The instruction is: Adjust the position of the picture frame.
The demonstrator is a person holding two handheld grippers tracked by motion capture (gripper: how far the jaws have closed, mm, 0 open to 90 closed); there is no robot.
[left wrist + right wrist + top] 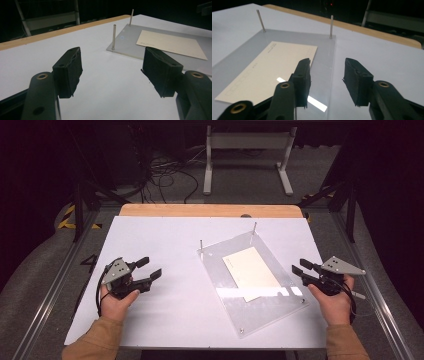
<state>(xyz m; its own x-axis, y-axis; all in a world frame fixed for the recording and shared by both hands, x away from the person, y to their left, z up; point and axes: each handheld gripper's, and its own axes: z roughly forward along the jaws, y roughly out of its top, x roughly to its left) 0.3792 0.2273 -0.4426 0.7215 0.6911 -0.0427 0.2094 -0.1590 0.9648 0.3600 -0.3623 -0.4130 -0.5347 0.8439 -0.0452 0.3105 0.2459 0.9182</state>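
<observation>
A clear acrylic plate (280, 307) lies tilted on the white table, with a cream card (250, 272) on it. Two thin metal pins (201, 245) stand upright at the plate's far corners. My left gripper (148, 268) hovers over bare table at the left, open, nothing between its jaws; its view shows the plate (127, 37), the card (172, 43) and a pin (114, 36) ahead. At the plate's right edge sits my right gripper (303, 269), open and empty. In its view the jaws stand over the plate's edge (329, 70), the card (269, 70) to their left.
The white tabletop (165, 240) has a wooden strip (210, 210) along its far edge. Behind it stand a white metal frame (247, 155) and loose cables (165, 175) on the floor. Metal rails (60, 280) run along both sides of the table.
</observation>
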